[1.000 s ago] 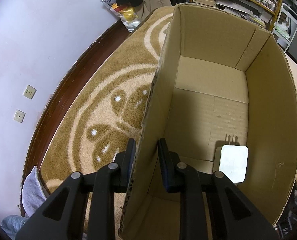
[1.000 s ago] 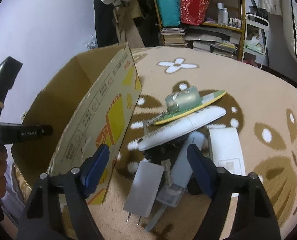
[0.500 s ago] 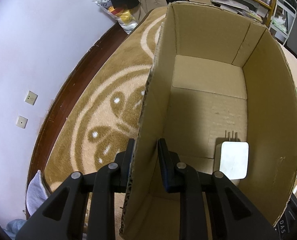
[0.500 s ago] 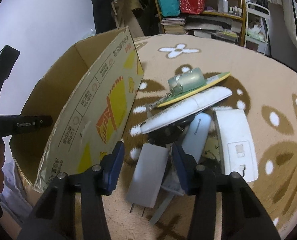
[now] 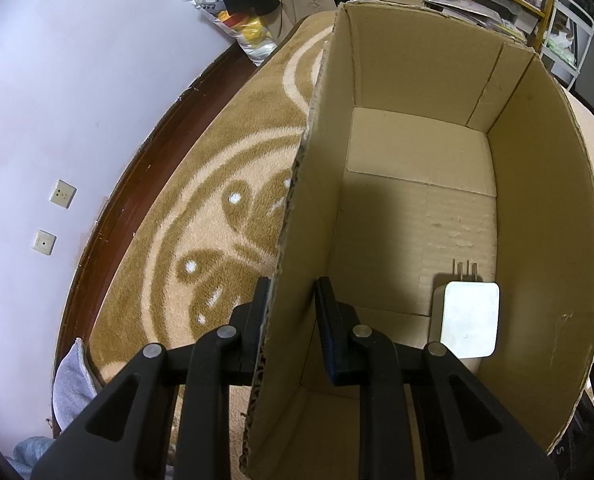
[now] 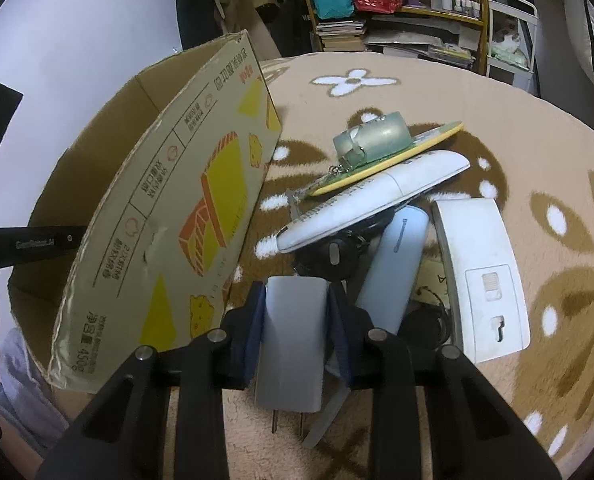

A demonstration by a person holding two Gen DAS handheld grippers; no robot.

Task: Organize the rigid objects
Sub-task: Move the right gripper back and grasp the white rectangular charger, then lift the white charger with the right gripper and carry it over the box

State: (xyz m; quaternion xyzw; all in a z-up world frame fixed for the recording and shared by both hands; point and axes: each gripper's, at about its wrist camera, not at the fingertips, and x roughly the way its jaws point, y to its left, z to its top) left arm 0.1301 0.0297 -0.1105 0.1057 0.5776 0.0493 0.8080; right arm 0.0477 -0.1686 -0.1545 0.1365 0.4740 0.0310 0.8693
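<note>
**Cardboard box pinned by one gripper, grey charger caught in the other**

The patterned brown and cream carpet (image 6: 517, 128) bears everything. On it stands the open cardboard box (image 5: 545, 208), its printed yellow and orange side facing the pile in the right wrist view. Inside the box, on its bare cardboard floor, lies one white plug adapter (image 5: 470, 320), prongs pointing toward the far wall, close to the wall on the picture's right; the rest of the floor shows only flaps and creases.

The left gripper (image 5: 291, 308) is clenched on the box's near-left wall, one finger outside and one inside, the edge of the wall running up between them.

Beside the box lies the heap of loose things. Largest is a white flat device (image 6: 483, 284), then a long white oval piece (image 6: 377, 200) with a green-rimmed board (image 6: 393, 162) on top carrying a pale green roll (image 6: 373, 142). A light blue cylinder (image 6: 395, 264) leans under these.

The right gripper (image 6: 295, 316) is closing, its blue pads against both sides of a grey charger (image 6: 291, 340), prongs toward the camera, at the heap's near edge outside the box.
</note>
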